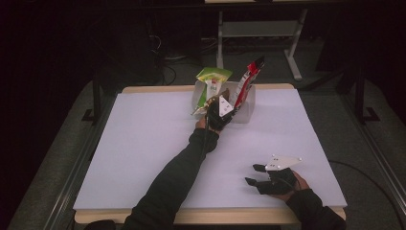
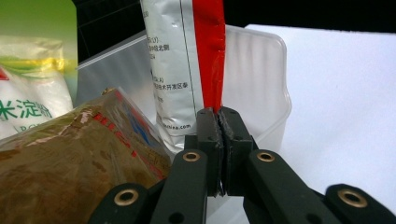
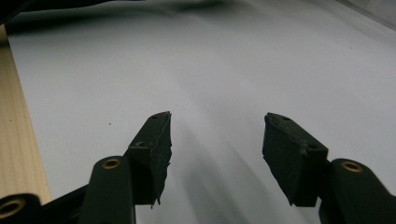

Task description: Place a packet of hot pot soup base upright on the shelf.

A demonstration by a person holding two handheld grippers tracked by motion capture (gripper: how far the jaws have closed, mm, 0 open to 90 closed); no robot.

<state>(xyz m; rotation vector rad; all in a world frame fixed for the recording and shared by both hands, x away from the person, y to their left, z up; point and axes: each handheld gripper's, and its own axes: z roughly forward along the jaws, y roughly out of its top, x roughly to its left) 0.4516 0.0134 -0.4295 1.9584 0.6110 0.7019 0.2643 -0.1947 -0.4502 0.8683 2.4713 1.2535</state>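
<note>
- My left fingers [image 2: 218, 116]: clamped on the lower edge of the red-and-silver pouch [image 2: 187, 65]; its long axis rises straight up from them, so the lift is vertical.
- Tub [image 1: 246, 109], far side of the bench [image 1: 143, 143]: holds that pouch, a brown pack [image 2: 70, 154], a green-topped bag [image 1: 213, 76].
- My right fingers [image 3: 215, 140]: wide, holding nothing, well apart at the near edge.

"淀粉" on white-green bag [image 2: 28, 98]
</note>
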